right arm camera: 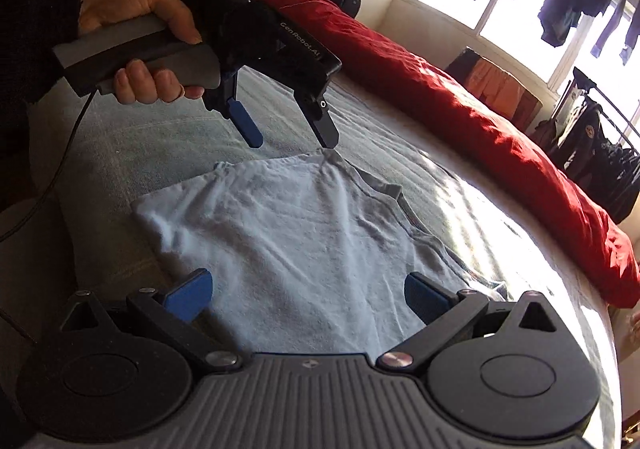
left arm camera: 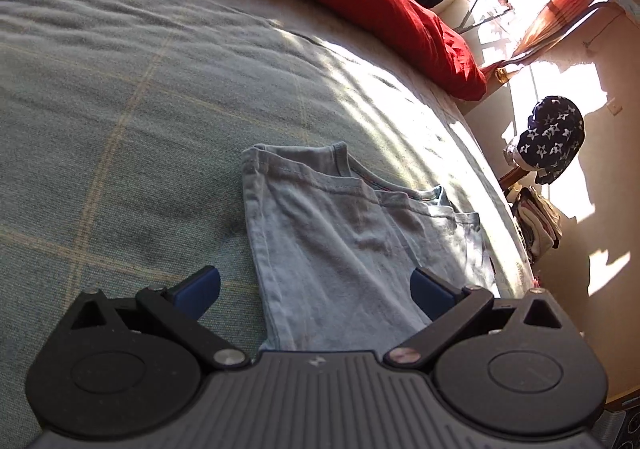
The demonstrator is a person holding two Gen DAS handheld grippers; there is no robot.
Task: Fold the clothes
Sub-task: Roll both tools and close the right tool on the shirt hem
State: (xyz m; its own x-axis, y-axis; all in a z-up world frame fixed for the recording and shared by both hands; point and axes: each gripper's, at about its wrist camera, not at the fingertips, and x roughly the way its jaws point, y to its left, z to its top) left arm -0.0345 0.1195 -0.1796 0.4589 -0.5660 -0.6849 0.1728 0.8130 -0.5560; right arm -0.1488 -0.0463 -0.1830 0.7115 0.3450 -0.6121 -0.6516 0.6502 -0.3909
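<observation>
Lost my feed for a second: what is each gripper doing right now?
Left gripper: open, holding nothing, poised just above the light blue T-shirt.
Right gripper: open, holding nothing, over the shirt's near edge.

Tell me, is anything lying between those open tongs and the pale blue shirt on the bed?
Nothing visible does. The left tongs hang open just above the far edge of the folded pale blue cotton shirt, and the right tongs hover open over its near part. Only the grey-green bedspread surrounds it.
</observation>
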